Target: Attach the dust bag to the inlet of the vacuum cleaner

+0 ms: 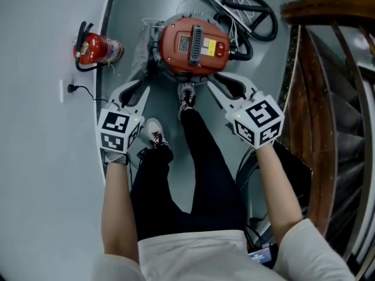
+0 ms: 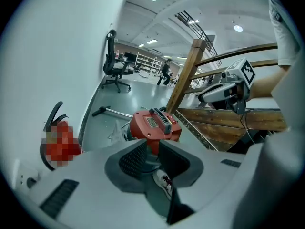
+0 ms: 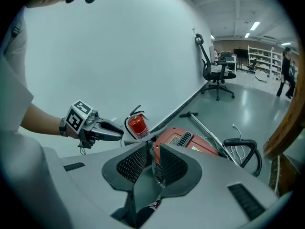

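**Mia:** Where is the vacuum cleaner?

**Ben:** The red vacuum cleaner sits on the grey floor, not far from the floor's edge by the wall. It is right in front of the person's shoes. One shoe is just beside it.

**Mia:** And the dust bag?

**Ben:** A crumpled grey thing that looks like the dust bag lies on the floor against the vacuum cleaner, on the side next to the wall. I cannot see the hole it goes on.

**Mia:** What are the tongs doing?

**Ben:** The left tongs are up in the air on the wall side. The two jaws are apart and nothing is between them. The right tongs are up on the other side. The jaws there are apart too, with a thin gap, and they squeeze nothing. Both point down at the vacuum cleaner.

**Mia:** What else is there?

**Ben:** A red fire extinguisher stands at the floor's edge against the wall. A black hose curls on the floor behind the vacuum cleaner. A wooden railing runs along the other side.
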Tool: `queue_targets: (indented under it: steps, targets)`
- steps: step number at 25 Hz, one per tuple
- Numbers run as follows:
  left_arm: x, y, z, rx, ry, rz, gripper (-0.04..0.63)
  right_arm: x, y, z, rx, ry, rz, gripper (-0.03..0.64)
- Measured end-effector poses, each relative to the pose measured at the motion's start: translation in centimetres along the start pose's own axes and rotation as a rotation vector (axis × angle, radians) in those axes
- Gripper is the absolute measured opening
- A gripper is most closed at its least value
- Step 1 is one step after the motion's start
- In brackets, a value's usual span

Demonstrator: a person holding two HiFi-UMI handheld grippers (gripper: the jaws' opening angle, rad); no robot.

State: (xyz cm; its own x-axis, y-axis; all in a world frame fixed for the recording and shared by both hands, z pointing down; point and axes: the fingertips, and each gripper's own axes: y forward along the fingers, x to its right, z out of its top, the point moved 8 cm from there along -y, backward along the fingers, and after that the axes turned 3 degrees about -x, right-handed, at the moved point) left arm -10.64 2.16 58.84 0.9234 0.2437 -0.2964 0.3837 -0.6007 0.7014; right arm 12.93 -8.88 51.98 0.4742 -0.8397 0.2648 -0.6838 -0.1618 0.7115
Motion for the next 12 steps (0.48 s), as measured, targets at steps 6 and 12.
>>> queue_targets:
  steps: [6,12]
  targets:
    - [1.5,-4.6,2.4,0.034,0.014,0.008,0.067,-2.7,-4.6,1.9,0.022,-0.068,-0.054,0.077]
    - [3.6,-10.1,6.3,0.063,0.099,0.004,0.043,-5.4,-8.8,5.4,0.097,-0.079,-0.102,0.064]
